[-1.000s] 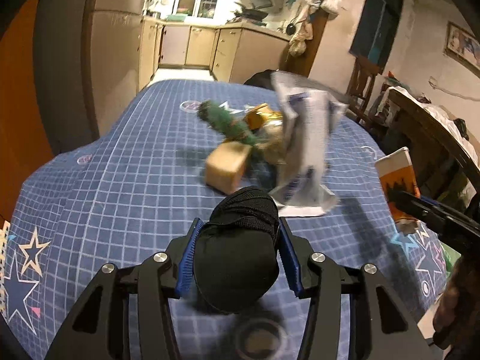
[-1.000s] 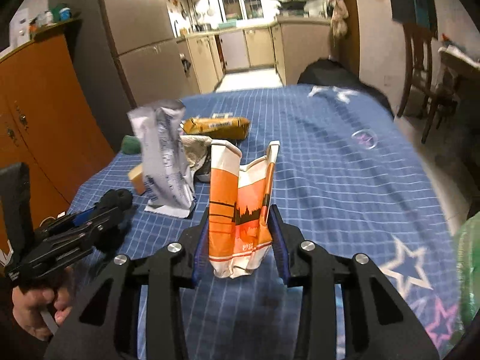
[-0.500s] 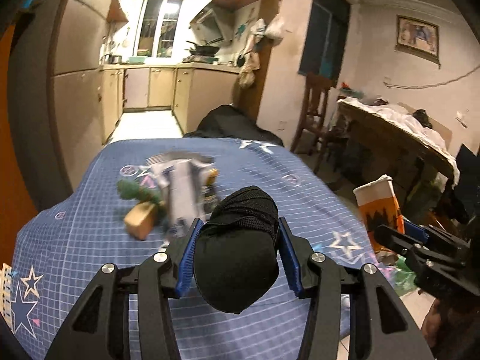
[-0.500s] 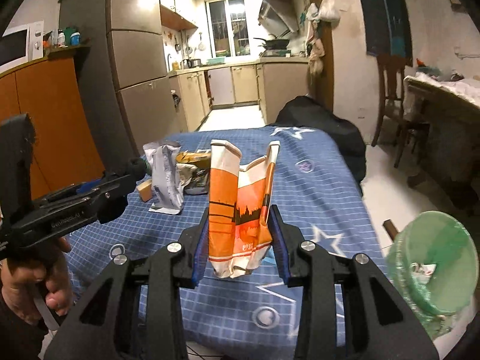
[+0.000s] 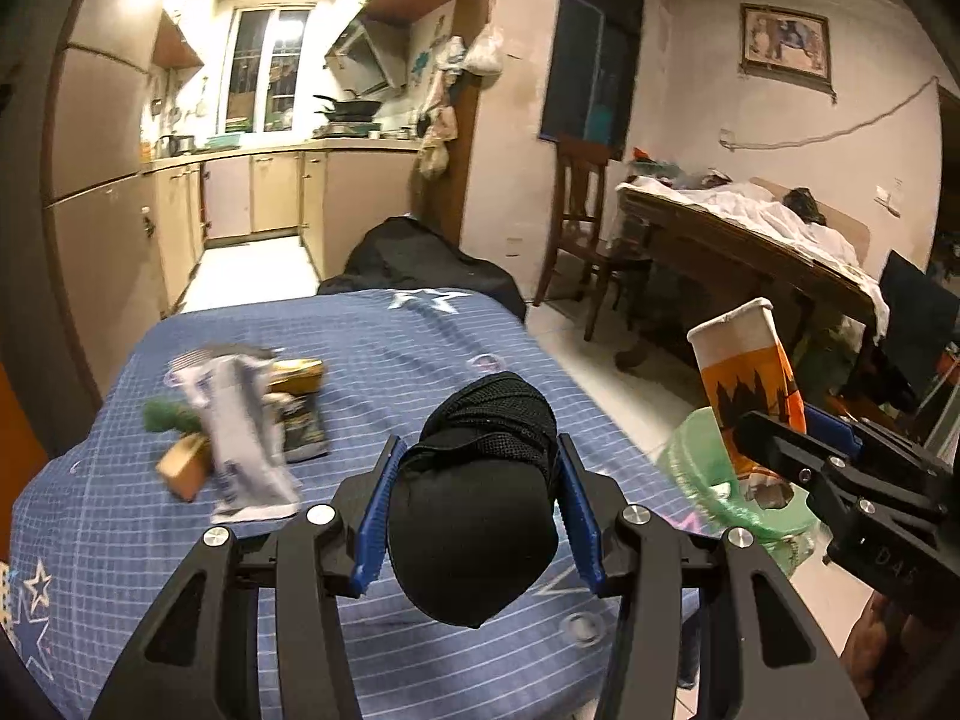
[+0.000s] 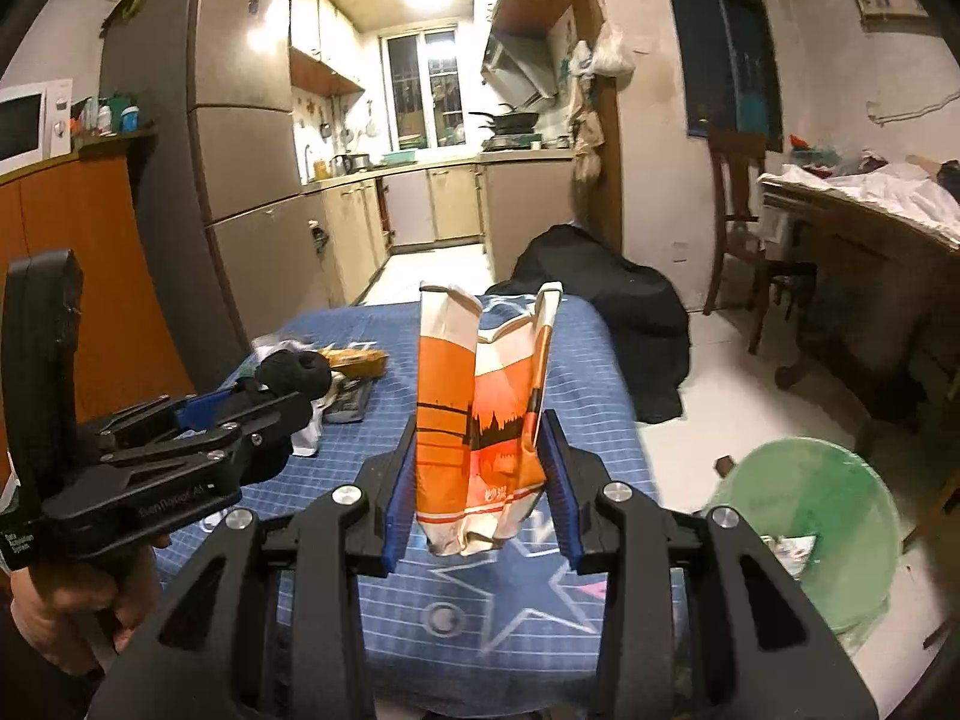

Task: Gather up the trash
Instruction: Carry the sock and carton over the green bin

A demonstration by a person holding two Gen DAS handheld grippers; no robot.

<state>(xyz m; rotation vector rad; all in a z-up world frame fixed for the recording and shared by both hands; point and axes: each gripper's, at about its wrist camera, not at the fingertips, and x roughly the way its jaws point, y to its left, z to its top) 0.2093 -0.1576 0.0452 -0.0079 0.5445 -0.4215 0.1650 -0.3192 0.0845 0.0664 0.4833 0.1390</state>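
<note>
My left gripper point(image 5: 474, 468) is shut on a balled black sock point(image 5: 480, 492), held above the blue checked table point(image 5: 420, 348); it also shows in the right wrist view point(image 6: 282, 384). My right gripper point(image 6: 480, 450) is shut on a crushed orange and white paper cup point(image 6: 480, 414), held over the table's near right corner. The cup also shows in the left wrist view point(image 5: 750, 384), above a bin lined with a green bag point(image 5: 720, 480). The bin point(image 6: 816, 516) stands on the floor right of the table.
More trash lies on the table's left half: a grey and white wrapper point(image 5: 240, 432), a yellow packet point(image 5: 297, 373), a green item point(image 5: 168, 417) and a tan block point(image 5: 183, 468). A dark bag point(image 6: 600, 300) sits beyond the table. A chair point(image 6: 744, 228) and cluttered desk point(image 6: 870, 222) stand right.
Both grippers have pulled back from the trash pile and swung right toward the green bin, still holding the sock and the cup. The bin has come further into both views.
</note>
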